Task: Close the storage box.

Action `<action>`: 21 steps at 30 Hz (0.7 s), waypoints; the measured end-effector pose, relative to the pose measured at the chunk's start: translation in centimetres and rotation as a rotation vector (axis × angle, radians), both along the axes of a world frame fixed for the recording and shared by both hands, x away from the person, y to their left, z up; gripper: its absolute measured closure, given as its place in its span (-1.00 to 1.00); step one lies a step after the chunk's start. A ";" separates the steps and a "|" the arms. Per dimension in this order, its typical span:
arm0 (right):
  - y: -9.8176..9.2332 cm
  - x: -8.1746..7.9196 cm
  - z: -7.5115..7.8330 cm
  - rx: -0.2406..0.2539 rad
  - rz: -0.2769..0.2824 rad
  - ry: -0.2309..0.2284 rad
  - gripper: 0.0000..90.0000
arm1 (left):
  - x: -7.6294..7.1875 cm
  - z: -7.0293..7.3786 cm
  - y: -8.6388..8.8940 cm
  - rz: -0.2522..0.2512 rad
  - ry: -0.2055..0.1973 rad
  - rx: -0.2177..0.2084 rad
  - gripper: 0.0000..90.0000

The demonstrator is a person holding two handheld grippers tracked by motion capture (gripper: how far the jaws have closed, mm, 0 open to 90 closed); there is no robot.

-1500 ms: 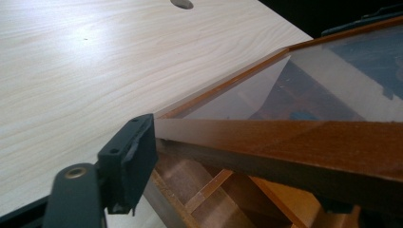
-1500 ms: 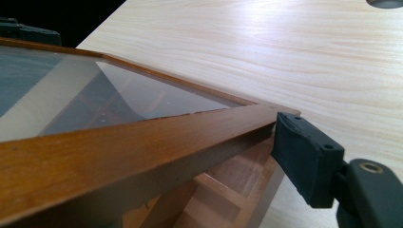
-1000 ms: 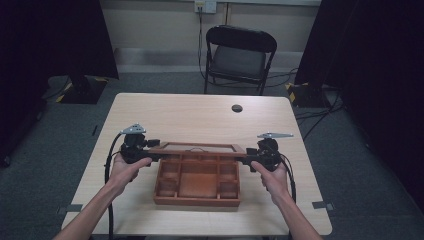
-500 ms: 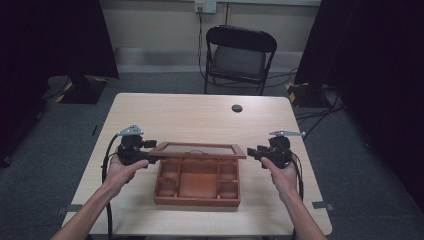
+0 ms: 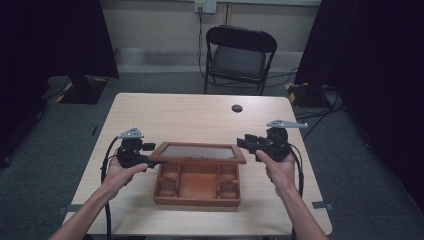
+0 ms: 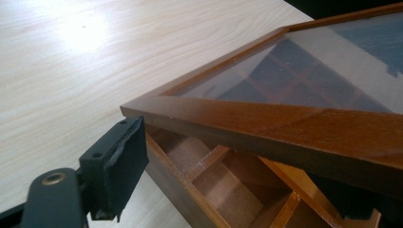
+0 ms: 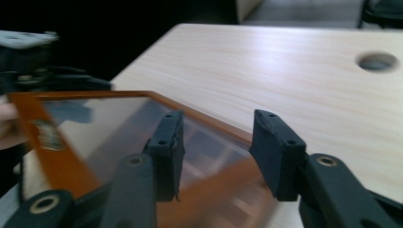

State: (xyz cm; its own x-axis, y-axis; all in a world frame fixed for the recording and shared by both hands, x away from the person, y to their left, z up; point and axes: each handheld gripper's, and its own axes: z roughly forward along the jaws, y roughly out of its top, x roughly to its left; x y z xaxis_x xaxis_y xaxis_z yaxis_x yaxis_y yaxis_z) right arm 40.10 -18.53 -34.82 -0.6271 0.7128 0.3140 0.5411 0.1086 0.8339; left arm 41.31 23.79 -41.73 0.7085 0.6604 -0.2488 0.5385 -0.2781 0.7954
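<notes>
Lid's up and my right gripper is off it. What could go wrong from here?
1. The glass-paned lid hangs half raised over the wooden compartment box. The left hand-held gripper has just been opening its jaws around the lid's frame, and one pad stands clear of it, so the lid may drop and slam.
2. The right hand-held gripper, jaws just closing on nothing, probably could not catch it.

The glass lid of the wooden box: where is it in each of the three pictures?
High view: glass lid at centre, raised over the wooden box.
Left gripper view: upper right, its wooden frame corner at the middle.
Right gripper view: lower left, blurred, behind the jaws.
Shared landmark: the pale wooden table.
</notes>
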 end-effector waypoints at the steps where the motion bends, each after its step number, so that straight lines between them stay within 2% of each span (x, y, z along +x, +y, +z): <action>1: 1.2 -0.2 0.8 0.014 0.059 0.000 0.31 | -0.1 0.0 0.0 0.000 -0.006 0.003 -0.61; 3: 1.6 -0.1 1.0 0.018 0.077 0.008 0.32 | -0.1 0.0 0.0 0.000 -0.005 0.008 -0.61; 6: 3.8 0.1 1.3 0.016 0.165 0.028 0.36 | -0.3 -0.2 0.1 -0.005 -0.004 0.014 -0.61; 10: 5.5 -0.1 1.3 -0.005 0.245 0.038 0.42 | -0.5 -0.7 0.1 -0.014 0.005 -0.004 -0.61; 13: 6.1 -0.2 1.2 0.004 0.275 0.049 0.45 | -0.5 -0.7 0.1 -0.013 0.005 -0.007 -0.61; 14: 6.6 -0.4 1.2 0.003 0.308 0.052 0.48 | -0.6 -0.7 0.1 -0.010 0.005 -0.008 -0.61; 16: 7.1 -0.6 1.3 0.003 0.340 0.056 0.51 | -0.6 -0.7 0.1 -0.010 -0.001 -0.002 -0.60; 21: 8.3 -0.9 1.1 -0.023 0.395 0.070 0.60 | -0.6 -0.8 0.1 -0.012 0.005 -0.013 -0.60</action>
State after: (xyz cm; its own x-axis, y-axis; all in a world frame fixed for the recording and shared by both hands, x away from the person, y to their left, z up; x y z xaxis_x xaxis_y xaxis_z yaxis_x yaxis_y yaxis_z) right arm 39.16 -10.24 -33.68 -0.8317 0.4287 0.3528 0.5096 0.3373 0.7915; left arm 40.71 23.86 -42.52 0.7149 0.6489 -0.2605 0.5391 -0.2743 0.7963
